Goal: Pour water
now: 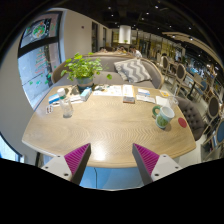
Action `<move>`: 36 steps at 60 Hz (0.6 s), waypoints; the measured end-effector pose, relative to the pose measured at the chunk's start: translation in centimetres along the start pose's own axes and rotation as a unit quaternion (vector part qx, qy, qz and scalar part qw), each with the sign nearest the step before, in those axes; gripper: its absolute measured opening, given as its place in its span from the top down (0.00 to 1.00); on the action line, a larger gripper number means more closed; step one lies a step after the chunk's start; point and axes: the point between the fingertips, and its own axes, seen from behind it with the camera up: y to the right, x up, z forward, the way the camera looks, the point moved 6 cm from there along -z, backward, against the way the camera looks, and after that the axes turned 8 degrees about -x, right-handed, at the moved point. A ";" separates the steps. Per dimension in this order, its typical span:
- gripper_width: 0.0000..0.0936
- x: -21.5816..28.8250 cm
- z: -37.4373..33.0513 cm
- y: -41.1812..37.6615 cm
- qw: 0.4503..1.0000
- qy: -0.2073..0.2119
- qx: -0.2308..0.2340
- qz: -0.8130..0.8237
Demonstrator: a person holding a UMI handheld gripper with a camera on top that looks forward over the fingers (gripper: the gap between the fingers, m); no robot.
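A round light wooden table (105, 128) lies ahead of my gripper (111, 160). On its left side stands a small clear bottle or glass (67, 109). On its right side stands a green cup (162, 118) with a small red thing (182, 122) beside it. My fingers hang well apart over the table's near edge, their magenta pads (76, 157) facing each other with nothing between them. All of these things stand far beyond the fingertips.
A potted green plant (83, 70) stands at the table's far left. Books and papers (129, 95) lie along the far edge. A grey sofa with a striped cushion (131, 70) is behind. Chairs (196, 110) stand at the right, and blue floor (110, 178) shows below the near edge.
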 end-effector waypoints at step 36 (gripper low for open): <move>0.09 -0.6 2.4 -16.6 0.999 0.011 0.050 0.014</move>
